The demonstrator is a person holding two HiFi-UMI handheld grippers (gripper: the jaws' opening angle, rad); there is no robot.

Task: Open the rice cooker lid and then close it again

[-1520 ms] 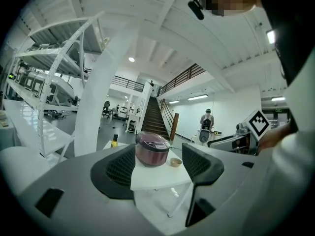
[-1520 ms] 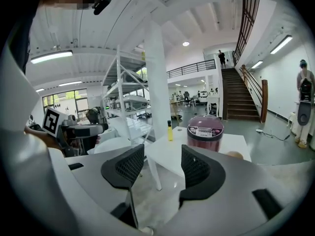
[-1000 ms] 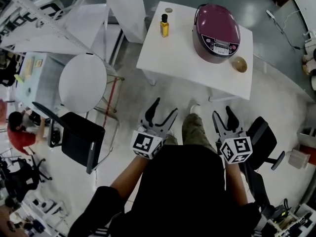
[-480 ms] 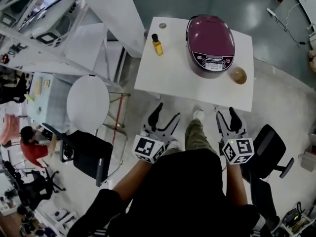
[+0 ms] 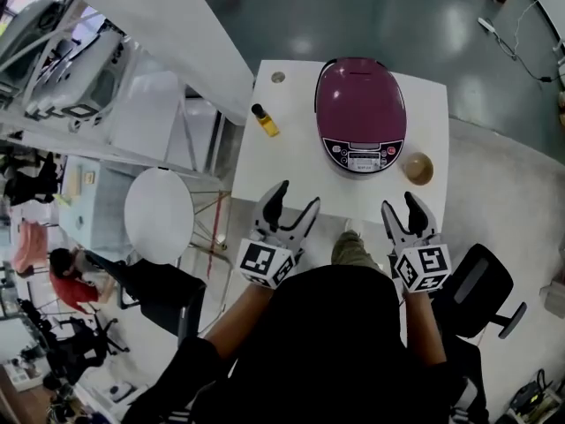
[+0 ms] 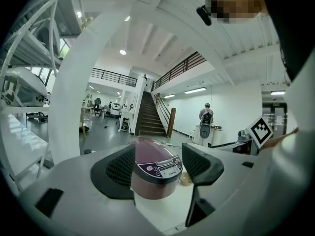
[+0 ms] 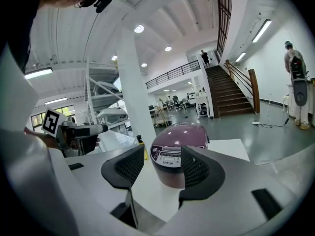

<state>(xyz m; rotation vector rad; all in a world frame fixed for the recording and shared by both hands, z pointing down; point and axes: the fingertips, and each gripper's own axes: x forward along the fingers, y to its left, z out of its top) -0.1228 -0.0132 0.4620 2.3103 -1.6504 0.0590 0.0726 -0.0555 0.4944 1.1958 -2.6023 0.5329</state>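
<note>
White table (image 5: pixel 291 157) is being lit from above in an open hall with grey polished floor (image 5: pixel 441 16) and a staircase (image 6: pixel 146 117). Rice cooker (image 5: pixel 360 113), lid down, is being flanked by a bottle (image 5: pixel 264 119) and a bowl (image 5: pixel 417 168). Left gripper (image 5: pixel 294 199) and right gripper (image 5: pixel 402 206) are being held at the near edge, jaws apart, short of the cooker.

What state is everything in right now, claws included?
cooker lid, shut
bottle, upright, capped
bowl, upright
left claw, open, empty
right claw, open, empty
</note>
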